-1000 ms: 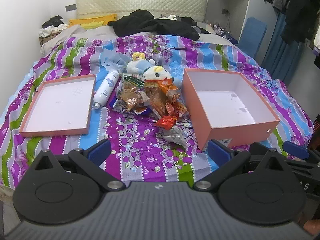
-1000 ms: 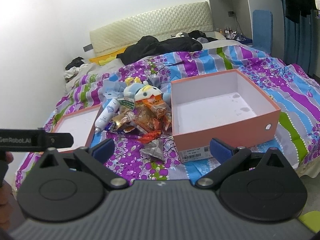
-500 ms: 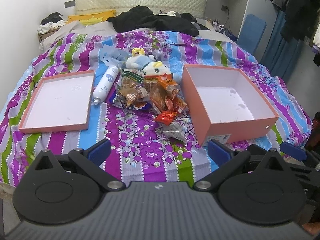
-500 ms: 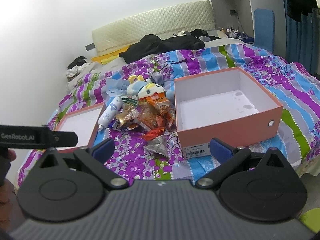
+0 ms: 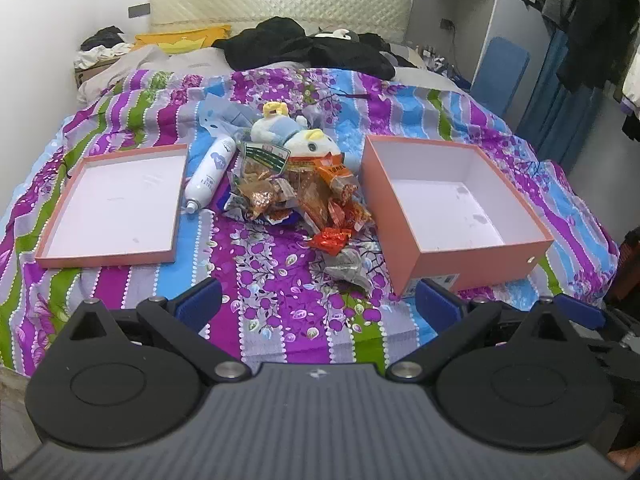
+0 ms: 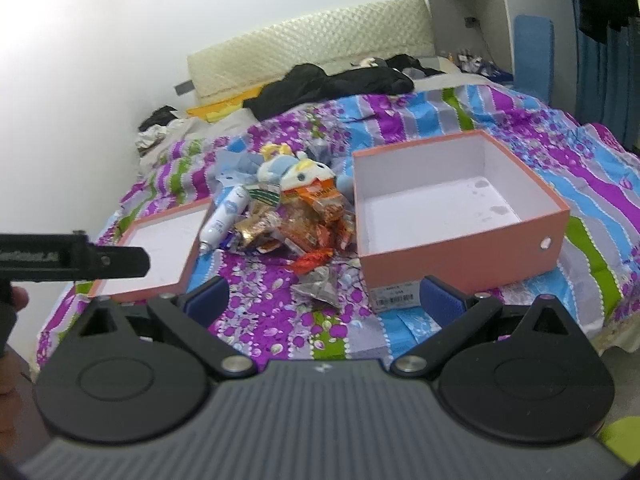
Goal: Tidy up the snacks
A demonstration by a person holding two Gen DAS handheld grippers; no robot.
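A heap of snack packets (image 5: 296,196) (image 6: 304,220) lies mid-bed between a shallow pink lid (image 5: 112,204) (image 6: 160,252) on the left and a deep, empty pink box (image 5: 452,204) (image 6: 456,216) on the right. An orange-red wrapper (image 5: 330,238) and a grey packet (image 5: 350,268) (image 6: 320,286) lie nearest me. My left gripper (image 5: 318,306) hangs open above the bed's near edge, holding nothing. My right gripper (image 6: 324,298) is open too, short of the grey packet and the box's labelled front.
A white spray bottle (image 5: 208,174) and a plush toy (image 5: 296,136) lie against the heap. Black clothes (image 5: 312,48) and a yellow pillow (image 5: 180,38) sit by the headboard. A blue chair (image 5: 500,68) and hanging clothes stand right. The left gripper's body (image 6: 72,262) crosses the right wrist view.
Both grippers have moved forward and a little higher over the bed, so the heap and boxes sit lower and nearer in view. Both stay open.
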